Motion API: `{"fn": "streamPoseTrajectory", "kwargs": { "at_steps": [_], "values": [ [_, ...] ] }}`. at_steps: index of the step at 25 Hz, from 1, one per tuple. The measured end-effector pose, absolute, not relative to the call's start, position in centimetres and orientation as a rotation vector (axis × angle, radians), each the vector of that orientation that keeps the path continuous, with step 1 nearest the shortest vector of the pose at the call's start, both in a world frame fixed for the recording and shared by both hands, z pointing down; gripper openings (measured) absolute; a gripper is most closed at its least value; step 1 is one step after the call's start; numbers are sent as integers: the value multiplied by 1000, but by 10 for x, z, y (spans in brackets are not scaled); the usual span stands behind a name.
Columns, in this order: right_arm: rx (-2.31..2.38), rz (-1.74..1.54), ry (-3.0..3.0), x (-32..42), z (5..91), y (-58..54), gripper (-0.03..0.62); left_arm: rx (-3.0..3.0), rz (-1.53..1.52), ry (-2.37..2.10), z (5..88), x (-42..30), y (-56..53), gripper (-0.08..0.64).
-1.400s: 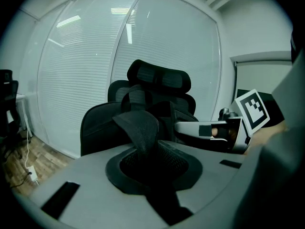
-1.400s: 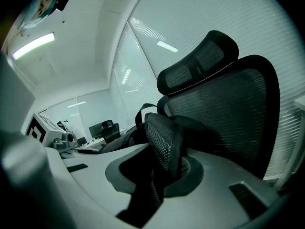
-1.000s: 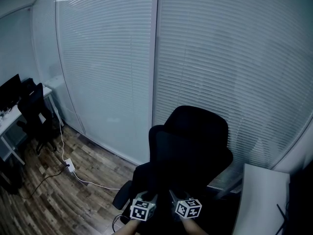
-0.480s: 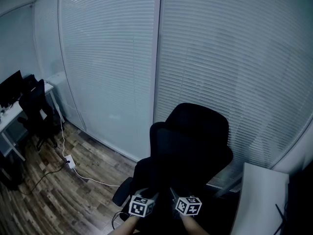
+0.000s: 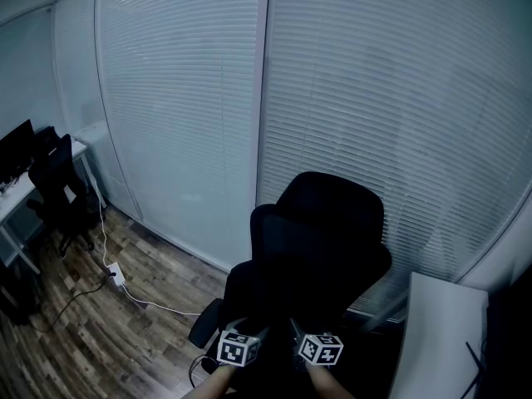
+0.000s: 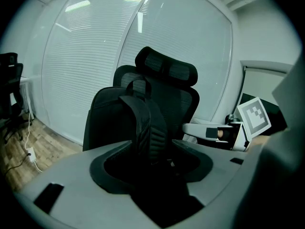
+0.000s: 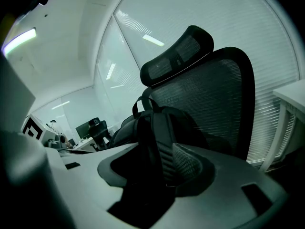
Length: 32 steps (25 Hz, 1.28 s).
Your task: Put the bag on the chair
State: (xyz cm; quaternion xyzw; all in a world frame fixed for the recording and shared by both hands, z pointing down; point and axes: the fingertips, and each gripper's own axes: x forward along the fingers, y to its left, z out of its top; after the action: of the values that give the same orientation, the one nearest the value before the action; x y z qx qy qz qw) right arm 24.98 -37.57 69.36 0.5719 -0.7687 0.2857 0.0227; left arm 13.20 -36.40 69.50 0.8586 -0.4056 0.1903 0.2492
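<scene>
A black backpack (image 6: 143, 128) stands upright on the seat of a black mesh office chair (image 5: 332, 214), leaning on its backrest. In the head view the bag (image 5: 283, 281) is a dark mass against the chair. Both grippers sit side by side at the bottom of that view, left gripper (image 5: 249, 332) and right gripper (image 5: 293, 331). My left gripper (image 6: 152, 161) has a padded shoulder strap between its jaws, which are opening and do not press on it. The right gripper (image 7: 152, 171) frames the other strap (image 7: 159, 137), with its jaws still opening wide and apart from it.
Glass walls with white blinds (image 5: 374, 98) stand behind the chair. A white table (image 5: 445, 331) is at the right. At the far left are a desk (image 5: 17, 202) and another black chair (image 5: 58, 189). A power strip (image 5: 116, 277) and cable lie on the wood floor.
Both marker cubes have shifted slightly lower in the head view. The chair and bag stay where they were.
</scene>
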Motion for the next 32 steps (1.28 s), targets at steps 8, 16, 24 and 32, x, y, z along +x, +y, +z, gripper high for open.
{"fn": "streamPoseTrajectory", "kwargs": {
  "at_steps": [8, 16, 24, 32],
  "values": [
    [1821, 880, -2386, 251, 680, -370, 199, 2358, 471, -1138, 680, 125, -359, 273],
    [1911, 749, -2406, 246, 649, -355, 145, 2457, 363, -1202, 646, 110, -353, 136],
    [1992, 685, -2403, 224, 628, -328, 60, 2528, 329, -1155, 633, 88, -331, 34],
    [2063, 650, -2384, 184, 610, -288, 55, 2610, 326, -1071, 614, 55, -299, 20]
  ]
}}
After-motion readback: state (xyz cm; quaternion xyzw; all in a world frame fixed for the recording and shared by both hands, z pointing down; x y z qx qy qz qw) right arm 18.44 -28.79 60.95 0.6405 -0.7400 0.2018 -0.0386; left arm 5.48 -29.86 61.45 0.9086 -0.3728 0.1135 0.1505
